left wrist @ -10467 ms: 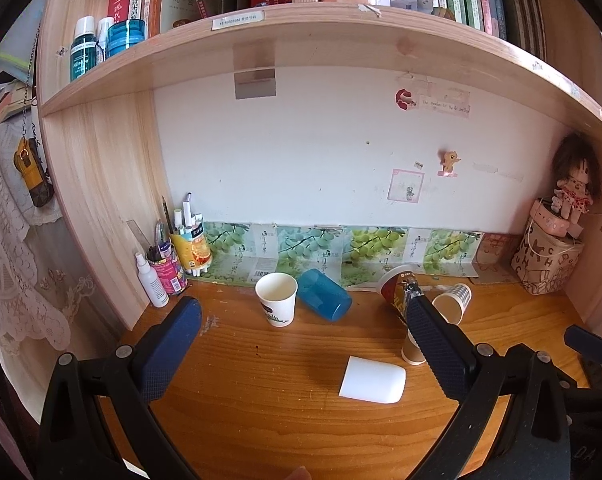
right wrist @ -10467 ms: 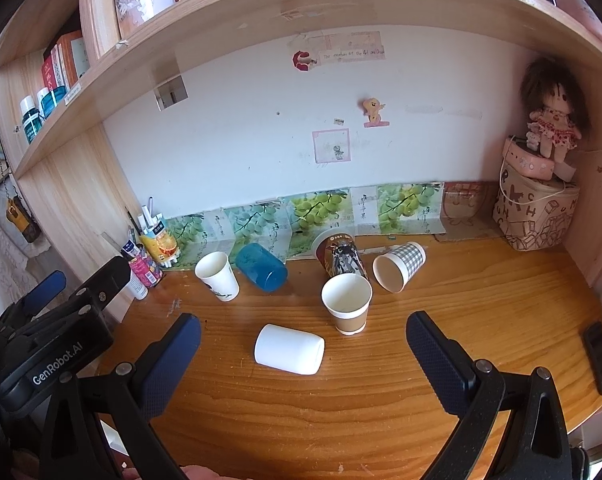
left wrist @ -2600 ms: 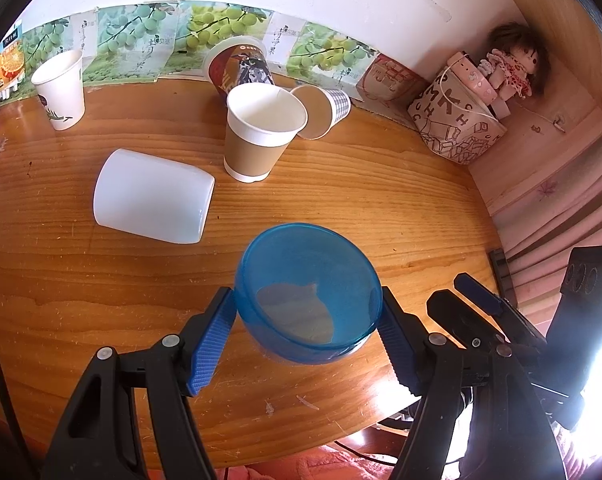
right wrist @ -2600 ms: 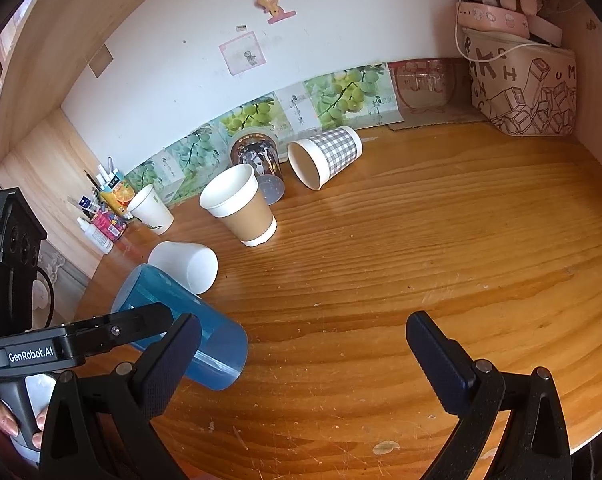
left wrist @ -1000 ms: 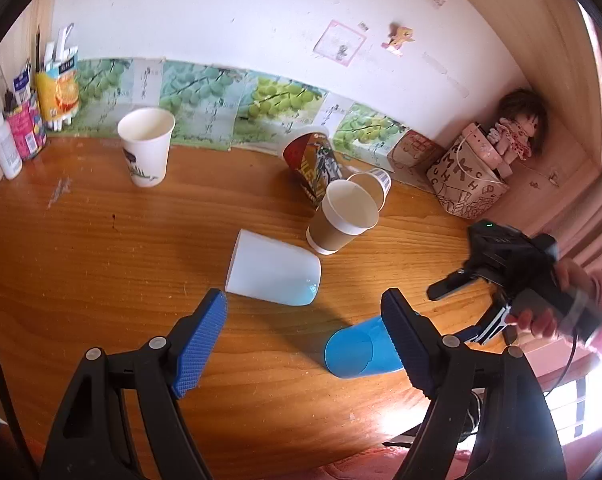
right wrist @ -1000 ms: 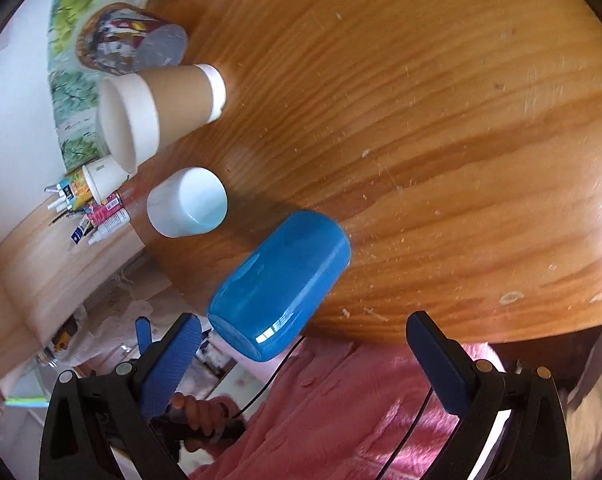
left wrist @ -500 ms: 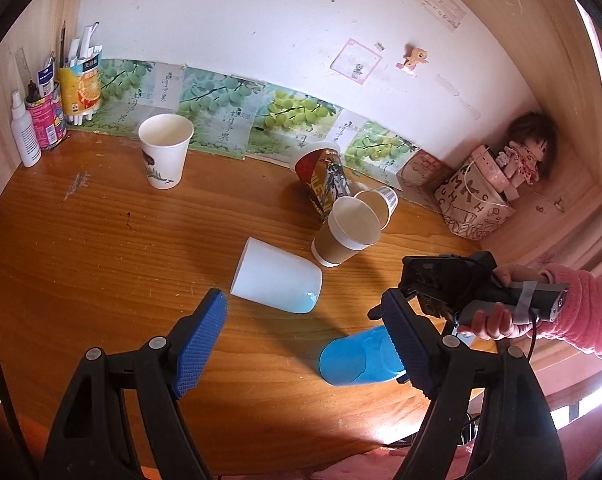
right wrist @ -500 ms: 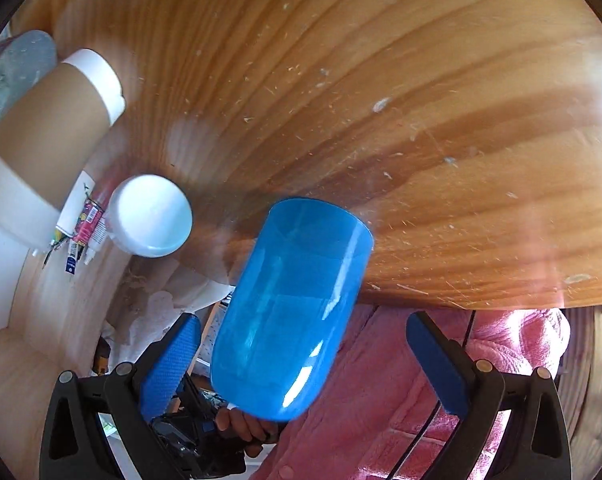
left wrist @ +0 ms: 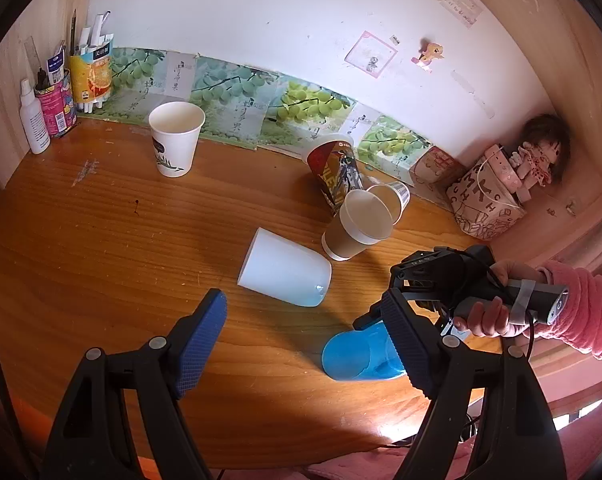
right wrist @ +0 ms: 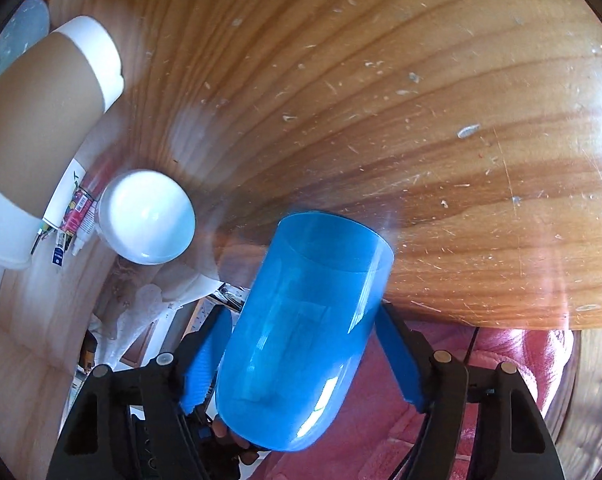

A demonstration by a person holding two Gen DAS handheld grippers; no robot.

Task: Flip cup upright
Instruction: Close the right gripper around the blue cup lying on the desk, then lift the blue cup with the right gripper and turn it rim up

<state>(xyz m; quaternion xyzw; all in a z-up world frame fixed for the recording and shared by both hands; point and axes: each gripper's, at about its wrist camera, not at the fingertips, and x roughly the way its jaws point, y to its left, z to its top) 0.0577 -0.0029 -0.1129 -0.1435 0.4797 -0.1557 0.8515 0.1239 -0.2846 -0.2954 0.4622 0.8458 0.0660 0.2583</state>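
A blue translucent cup [right wrist: 301,328] lies on its side at the desk's front right; in the left wrist view it [left wrist: 357,354] shows partly behind my left finger. My right gripper [right wrist: 303,354] is shut on the blue cup, its blue pads [right wrist: 399,360] pressing both sides of the cup. In the left wrist view the right gripper's black body, held by a hand in a pink sleeve, sits just above the cup. My left gripper [left wrist: 309,336] is open and empty above the desk, near a white cup [left wrist: 285,268] on its side.
A brown paper cup [left wrist: 355,226], a printed cup [left wrist: 335,172] and a checked cup [left wrist: 389,200] cluster at the back middle. A white paper cup [left wrist: 175,138] stands upright at back left. Bottles and pens [left wrist: 53,92] fill the left corner; a patterned box [left wrist: 487,204] stands at right.
My right gripper has closed in around the blue cup and now grips it. My left gripper has stayed open and drawn back a little from the cups.
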